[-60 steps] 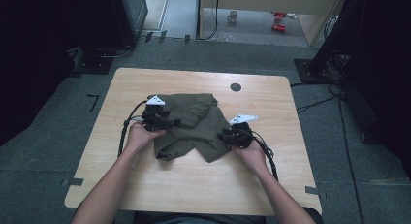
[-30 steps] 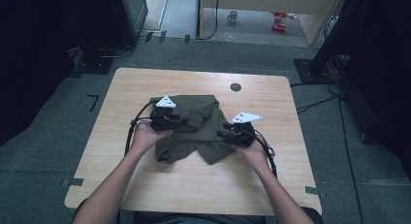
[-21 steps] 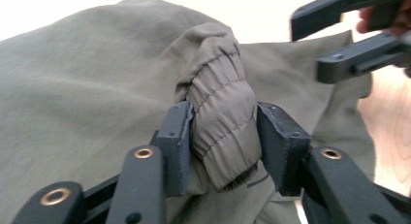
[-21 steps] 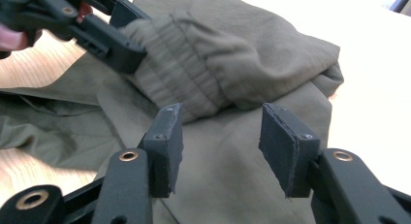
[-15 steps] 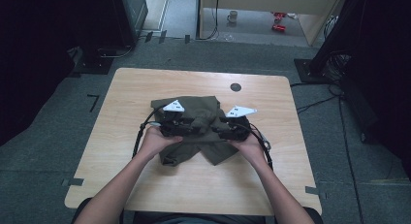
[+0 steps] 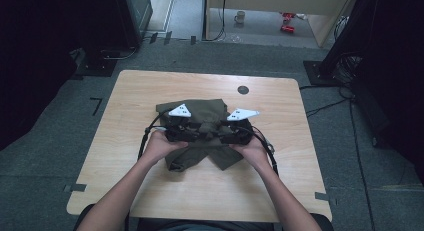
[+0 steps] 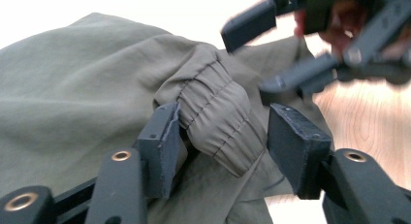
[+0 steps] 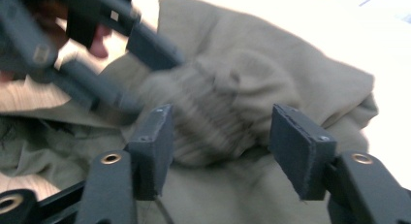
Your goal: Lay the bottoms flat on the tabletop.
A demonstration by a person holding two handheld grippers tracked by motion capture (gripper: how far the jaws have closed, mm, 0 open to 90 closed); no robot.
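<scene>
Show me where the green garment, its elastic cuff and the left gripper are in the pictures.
green garment point(image 6: 200, 111): high view, on its far flat part.
elastic cuff point(image 7: 218, 122): left gripper view, on the gathered band.
left gripper point(image 7: 220, 151): left gripper view, midway between its jaw tips.

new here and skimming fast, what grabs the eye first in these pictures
A crumpled olive-green fabric garment lies mid-way on the light wooden table, with both hands' tongs meeting over it. In the left gripper view the left tongs straddle its gathered elastic cuff, jaws just opened; the right tongs stand open over a fold.
</scene>
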